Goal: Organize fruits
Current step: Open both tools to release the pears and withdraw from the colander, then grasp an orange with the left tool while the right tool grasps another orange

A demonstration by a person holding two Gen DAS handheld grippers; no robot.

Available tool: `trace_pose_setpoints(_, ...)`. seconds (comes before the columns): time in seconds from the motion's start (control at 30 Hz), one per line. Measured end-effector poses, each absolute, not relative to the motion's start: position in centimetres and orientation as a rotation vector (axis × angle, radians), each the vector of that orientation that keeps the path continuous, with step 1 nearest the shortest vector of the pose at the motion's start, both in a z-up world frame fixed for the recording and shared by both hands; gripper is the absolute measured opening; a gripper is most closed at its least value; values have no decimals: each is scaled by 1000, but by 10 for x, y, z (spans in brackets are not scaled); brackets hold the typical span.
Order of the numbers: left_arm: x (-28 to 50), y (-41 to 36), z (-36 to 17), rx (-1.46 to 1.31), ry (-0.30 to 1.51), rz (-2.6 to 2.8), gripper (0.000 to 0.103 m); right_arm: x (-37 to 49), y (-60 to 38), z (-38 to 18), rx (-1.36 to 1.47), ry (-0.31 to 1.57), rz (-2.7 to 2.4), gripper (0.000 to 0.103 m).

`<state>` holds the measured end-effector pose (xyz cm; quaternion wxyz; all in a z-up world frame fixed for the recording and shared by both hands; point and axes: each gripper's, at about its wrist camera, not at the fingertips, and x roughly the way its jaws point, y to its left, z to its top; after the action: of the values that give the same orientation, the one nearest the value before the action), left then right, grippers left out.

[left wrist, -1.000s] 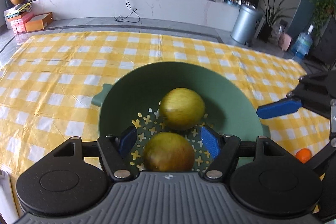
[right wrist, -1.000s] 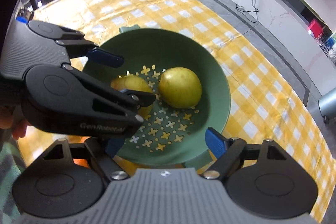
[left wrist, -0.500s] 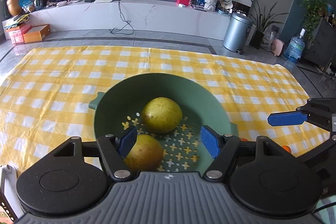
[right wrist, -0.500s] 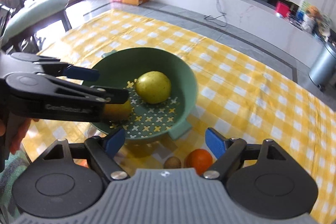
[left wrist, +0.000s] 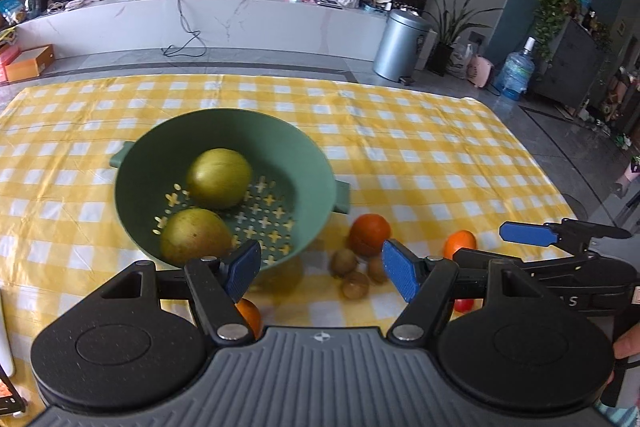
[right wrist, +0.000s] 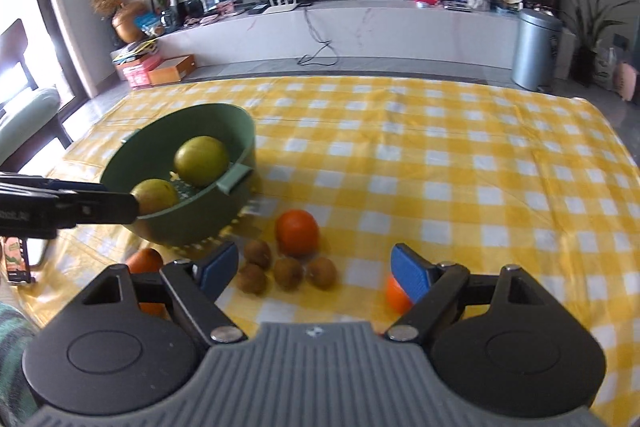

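Left wrist: left hand-held gripper [left wrist: 320, 269] jaws wide, nothing between the pads. Green colander [left wrist: 224, 183] on the checked tabletop [left wrist: 420, 155], two yellow-green pears [left wrist: 219, 178] inside. Orange [left wrist: 369, 234] and three kiwis [left wrist: 354, 273] just right of the colander.

Right wrist: right hand-held gripper [right wrist: 314, 273] jaws wide, empty, above four kiwis [right wrist: 288, 273]. Orange [right wrist: 298, 231] just behind them, another orange [right wrist: 397, 295] partly hidden by the right pad. Colander [right wrist: 200, 211] to the left, pears [right wrist: 201, 161] in it.

Both wrist cams look fwd and down past own claw, close over table, sharing green colander [left wrist: 224, 187] w/ pears, oranges
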<state>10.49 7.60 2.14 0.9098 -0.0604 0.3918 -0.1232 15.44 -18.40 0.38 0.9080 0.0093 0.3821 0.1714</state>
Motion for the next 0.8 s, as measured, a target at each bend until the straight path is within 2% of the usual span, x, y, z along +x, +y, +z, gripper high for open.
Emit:
trace_pose_setpoints(0.23, 89, 69, 8, -166, 845, -284, 78, 137, -212, -10, 27, 794, 259, 81)
trace_pose_setpoints(0.47, 89, 67, -19, -141, 983, -197, 77, 126, -218, -24, 30, 804, 238, 80)
trace_pose_setpoints(0.57, 92, 71, -29, -146, 1031, -165, 77, 127, -217, -26, 26, 809, 237, 75)
trace_pose_setpoints(0.8, 92, 73, -33, -93, 1030, -77, 77, 140, -221, -35, 65, 829, 199, 72)
